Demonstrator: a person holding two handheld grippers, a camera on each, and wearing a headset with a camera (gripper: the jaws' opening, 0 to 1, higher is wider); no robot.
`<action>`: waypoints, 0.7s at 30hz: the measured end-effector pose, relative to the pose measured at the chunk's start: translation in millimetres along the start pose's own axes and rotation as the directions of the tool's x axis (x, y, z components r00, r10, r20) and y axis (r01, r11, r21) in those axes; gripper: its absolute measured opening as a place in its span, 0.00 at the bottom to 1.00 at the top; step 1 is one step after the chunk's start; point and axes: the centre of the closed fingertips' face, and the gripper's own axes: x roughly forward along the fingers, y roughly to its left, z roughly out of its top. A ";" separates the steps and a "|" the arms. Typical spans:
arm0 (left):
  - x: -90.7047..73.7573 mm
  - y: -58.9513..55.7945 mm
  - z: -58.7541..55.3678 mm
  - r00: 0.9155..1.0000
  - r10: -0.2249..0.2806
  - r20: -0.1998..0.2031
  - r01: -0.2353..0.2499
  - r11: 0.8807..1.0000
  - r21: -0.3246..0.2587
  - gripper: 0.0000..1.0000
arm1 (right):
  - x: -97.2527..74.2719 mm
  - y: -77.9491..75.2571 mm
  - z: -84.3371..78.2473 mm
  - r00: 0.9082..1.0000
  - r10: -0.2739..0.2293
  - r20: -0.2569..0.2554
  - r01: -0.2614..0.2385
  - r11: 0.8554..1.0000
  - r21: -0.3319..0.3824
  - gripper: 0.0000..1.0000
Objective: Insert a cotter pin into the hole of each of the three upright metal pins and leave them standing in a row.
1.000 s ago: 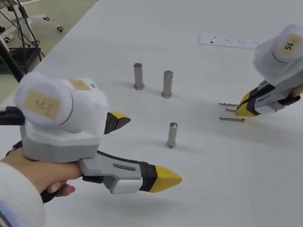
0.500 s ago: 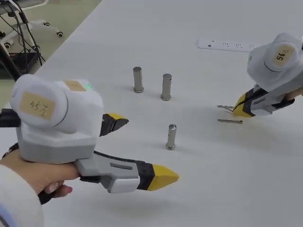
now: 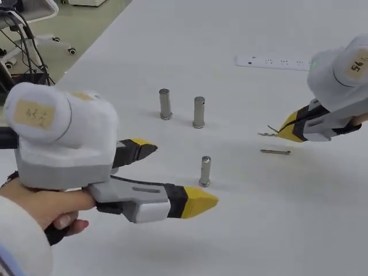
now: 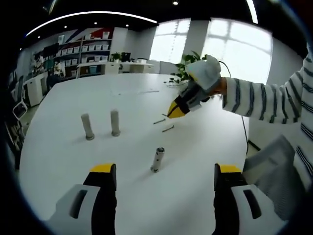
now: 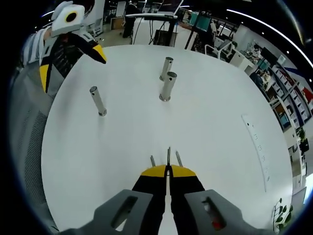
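Held the left hand-held gripper low over the worktop, jaws spread and empty, probably ready to steady the nearest metal pin standing just ahead. Pinched one cotter pin in the pressed-together right hand-held gripper, with two spare cotter pins lying beside it. Beyond, saw two farther metal pins upright, apparently none fitted yet.

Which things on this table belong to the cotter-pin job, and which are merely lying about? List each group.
Job in hand:
- three upright metal pins
- cotter pin in the shut right gripper
- loose cotter pin lying nearby
- left gripper, open

Lying about:
- white power strip, farther back
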 end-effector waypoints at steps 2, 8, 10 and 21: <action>-0.7 0.5 7.7 0.999 0.000 0.032 0.001 1.000 -0.015 0.79 | -8.5 3.6 8.9 0.999 -0.019 0.045 0.019 1.000 0.010 0.00; 1.7 -1.7 18.2 0.998 -0.026 0.057 0.029 0.998 -0.054 0.75 | -25.0 10.2 24.5 0.990 -0.061 0.130 0.061 0.998 0.000 0.00; 3.2 -2.8 21.1 0.998 -0.031 0.063 0.035 0.998 -0.058 0.74 | -30.0 13.2 28.8 0.986 -0.071 0.151 0.072 0.997 -0.003 0.00; 12.9 -14.3 37.2 0.991 -0.099 0.088 0.107 0.990 -0.091 0.61 | -54.1 50.2 62.6 0.951 -0.095 0.293 0.101 0.995 -0.004 0.00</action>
